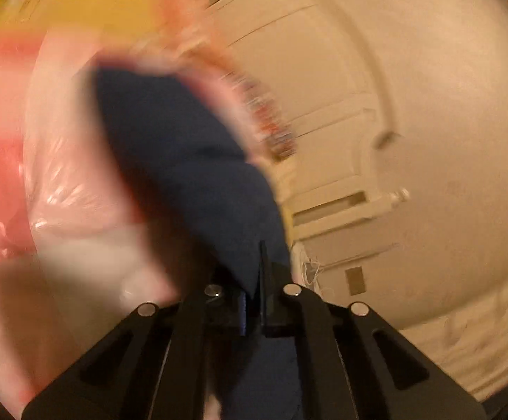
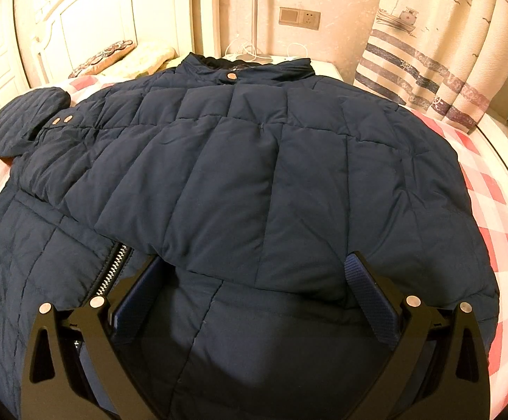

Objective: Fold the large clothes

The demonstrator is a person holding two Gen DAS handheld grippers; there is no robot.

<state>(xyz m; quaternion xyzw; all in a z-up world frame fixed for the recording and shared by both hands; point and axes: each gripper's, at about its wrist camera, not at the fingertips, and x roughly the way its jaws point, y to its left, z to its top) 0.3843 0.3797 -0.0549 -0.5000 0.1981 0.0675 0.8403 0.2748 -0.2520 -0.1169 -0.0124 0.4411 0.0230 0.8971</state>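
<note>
The bed (image 2: 492, 189), under a red-and-white checked sheet, serves as the folding surface, so the big navy quilted jacket (image 2: 240, 161) lies flat across it and fills the right wrist view from about 9 o'clock round to 3, collar up at 12. One side panel already lies doubled over the body, its edge crossing the zip (image 2: 112, 269) at roughly 8 o'clock; that looks like the first lengthwise fold, made to narrow the jacket. A sleeve cuff (image 2: 26, 122) bulges at 9 o'clock, probably tucked in for the same reason. The right gripper (image 2: 254, 266) hangs over the hem at 6 o'clock with its jaws spread wide and nothing between them, seemingly ready for the next hold. The left gripper (image 1: 254, 301) is pressed together on a fold of navy cloth, blurred, which trails toward 11 o'clock in its view, probably lifted to carry over.
</note>
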